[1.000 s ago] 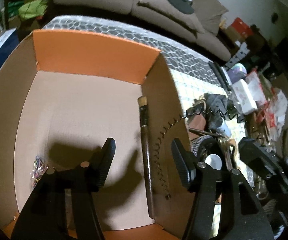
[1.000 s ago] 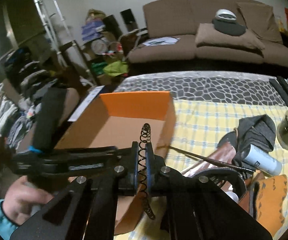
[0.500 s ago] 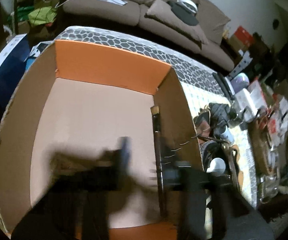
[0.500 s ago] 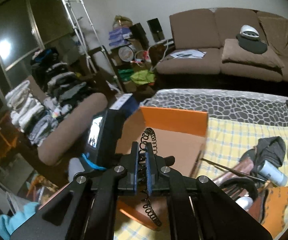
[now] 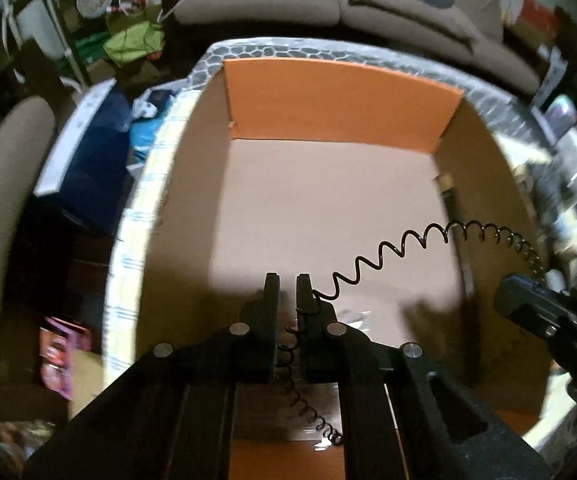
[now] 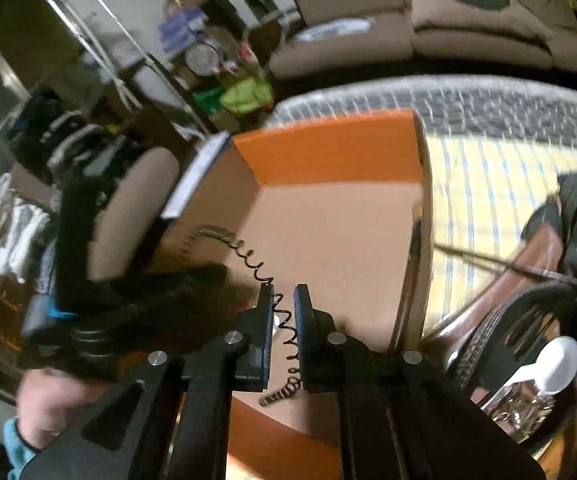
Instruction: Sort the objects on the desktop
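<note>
Over the cardboard box (image 5: 328, 208), left gripper (image 5: 287, 280) and right gripper (image 6: 283, 294) each pinch the black spiral coil (image 5: 408, 240); next, I judge, release it inside.

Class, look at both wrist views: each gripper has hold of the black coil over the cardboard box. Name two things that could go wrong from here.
1. The coil is stretched between the left gripper and the right gripper; if one lets go first, it may whip back and fly outside the box.
2. In the right wrist view, the coil sits loosely between the jaws, so it could slip out.
</note>
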`<state>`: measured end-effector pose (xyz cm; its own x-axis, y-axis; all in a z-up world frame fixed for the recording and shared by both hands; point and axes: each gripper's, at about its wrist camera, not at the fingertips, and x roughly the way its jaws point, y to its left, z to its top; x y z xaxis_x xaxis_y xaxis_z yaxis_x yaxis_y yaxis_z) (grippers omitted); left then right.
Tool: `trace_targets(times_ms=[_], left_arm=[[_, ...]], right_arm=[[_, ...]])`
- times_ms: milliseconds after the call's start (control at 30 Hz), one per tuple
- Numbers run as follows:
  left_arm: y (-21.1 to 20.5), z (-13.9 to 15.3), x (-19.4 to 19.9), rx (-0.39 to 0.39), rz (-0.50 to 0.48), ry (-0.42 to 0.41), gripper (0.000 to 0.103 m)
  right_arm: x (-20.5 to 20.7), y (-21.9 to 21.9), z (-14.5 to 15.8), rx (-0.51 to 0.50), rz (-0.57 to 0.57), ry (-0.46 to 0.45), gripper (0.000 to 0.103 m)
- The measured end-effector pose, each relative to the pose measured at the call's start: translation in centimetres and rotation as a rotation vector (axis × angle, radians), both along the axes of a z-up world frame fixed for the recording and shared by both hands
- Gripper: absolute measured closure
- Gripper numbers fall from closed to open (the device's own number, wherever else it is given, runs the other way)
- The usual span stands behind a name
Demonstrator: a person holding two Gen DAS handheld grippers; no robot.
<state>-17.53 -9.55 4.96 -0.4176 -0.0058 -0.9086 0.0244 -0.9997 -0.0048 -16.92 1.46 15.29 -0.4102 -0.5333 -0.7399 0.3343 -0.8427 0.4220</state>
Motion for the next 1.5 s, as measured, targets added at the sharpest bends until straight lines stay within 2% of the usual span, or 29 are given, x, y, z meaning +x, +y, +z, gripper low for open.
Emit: trace_targets(times_ms=[100,200,400,467,533,567,600,633,867,967,1167,1233,1333,1500], left_arm=[[0.5,-0.6,0.0,-0.115,-0.015,-0.019,0.096],[0.6,-2.0,-0.1,-0.184,-0.026,-0.063,0.096],[0.8,-3.6,-0.1,-0.206,-0.034,-0.123,0.093],[0.8,-3.3,0.0,-0.190,-0.028,-0.125,0.093],[0.6,-2.5,0.2,-0.164,-0.024,-0.113,0.089],[0.5,-1.9,0.2,-0.153,-0.022,-0.103,0.079],[0.5,-1.5,0.3,-0.153,-0.018,-0.087,0.064],[0.3,-0.9,0.5,-0.166,-0.010,-0.066,0.058],[-0.8,1.6,1.4,-0.132,0.013,-0.007,0.057],[-1.1,2.0,1.5,-0.091,0.017,0.004,0.057],[-1.3,2.5,1.5,-0.007,0.013,0.016,0.047],[-1.0,2.8,1.6,0.030,0.005,0.023,0.045],[-0.3,3.1,1.7,0.074,-0.011,0.034,0.038],[1.9,3.4,1.9,0.123,-0.057,0.042,0.029]], right_arm=[[-0.3,-1.0,-1.5,0.034,-0.008,-0.032,0.092],[-0.4,-2.3,-2.3,0.093,-0.009,-0.044,0.090],[-0.6,-3.6,-2.7,0.146,-0.008,-0.057,0.078],[-0.6,-3.5,-2.6,0.137,-0.009,-0.055,0.076],[-0.5,-3.3,-2.5,0.136,-0.009,-0.055,0.075],[-0.5,-3.4,-2.5,0.134,-0.009,-0.054,0.075],[-0.5,-3.3,-2.4,0.133,-0.007,-0.052,0.075],[-0.5,-3.3,-2.3,0.134,-0.007,-0.050,0.074],[-0.4,-2.8,-1.3,0.143,-0.014,-0.032,0.070],[-0.2,-2.4,-0.7,0.153,-0.018,-0.015,0.068],[0.2,-1.3,1.1,0.186,-0.036,0.043,0.053],[0.4,-0.5,1.9,0.182,-0.048,0.063,0.041],[0.5,1.0,3.2,0.171,-0.070,0.093,0.028],[0.8,3.7,4.3,0.176,-0.112,0.115,0.022]])
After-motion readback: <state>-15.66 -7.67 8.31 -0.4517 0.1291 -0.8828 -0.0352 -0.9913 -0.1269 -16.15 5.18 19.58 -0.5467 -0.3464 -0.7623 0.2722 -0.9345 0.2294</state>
